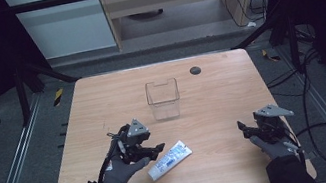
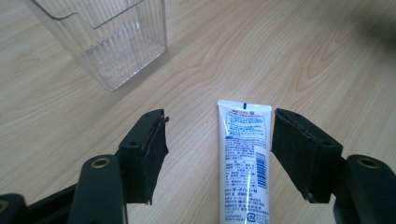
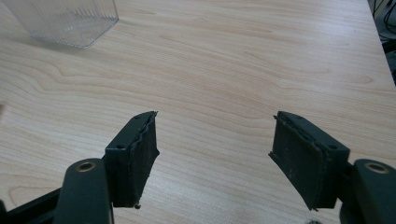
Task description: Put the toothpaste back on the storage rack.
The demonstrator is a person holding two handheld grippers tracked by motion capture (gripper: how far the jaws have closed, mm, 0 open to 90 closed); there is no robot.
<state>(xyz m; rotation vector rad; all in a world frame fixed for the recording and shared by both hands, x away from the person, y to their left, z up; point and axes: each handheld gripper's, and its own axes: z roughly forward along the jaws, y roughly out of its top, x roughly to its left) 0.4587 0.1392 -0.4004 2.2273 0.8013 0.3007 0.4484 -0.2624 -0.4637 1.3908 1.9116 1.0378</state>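
The left tongs [image 2: 217, 140] are spread wide above a pale wooden counter [image 2: 303, 56], their two black padded jaws parted with nothing gripped. Between those jaws lies a white plastic tube with blue print [image 2: 244, 158], flat on the wood, its crimped flat end pointing away from the tongs. The tube sits much closer to the right-hand jaw in the left gripper view, just beside its pad with a thin strip of wood between them, while a wider gap separates it from the other jaw. Whether the jaws touch the counter cannot be told.

Farther out, beyond and to the left of the left tongs, stands a clear ribbed plastic box [image 2: 109, 39], upright with its open top up, apart from the tube.

In the high view the left tongs [image 1: 158, 149] are held by a grey-gloved hand [image 1: 121, 169] near the front of the counter, with the tube [image 1: 169, 159] lying aslant at their tips and the clear box [image 1: 163, 99] standing beyond them toward the middle.

The right tongs [image 3: 212, 140] are also spread open over bare wood, holding nothing. In the high view they [image 1: 241, 127] hover well to the right of the tube, in a second gloved hand [image 1: 275, 147]. A small dark round disc [image 1: 195, 70] sits near the counter's far edge.
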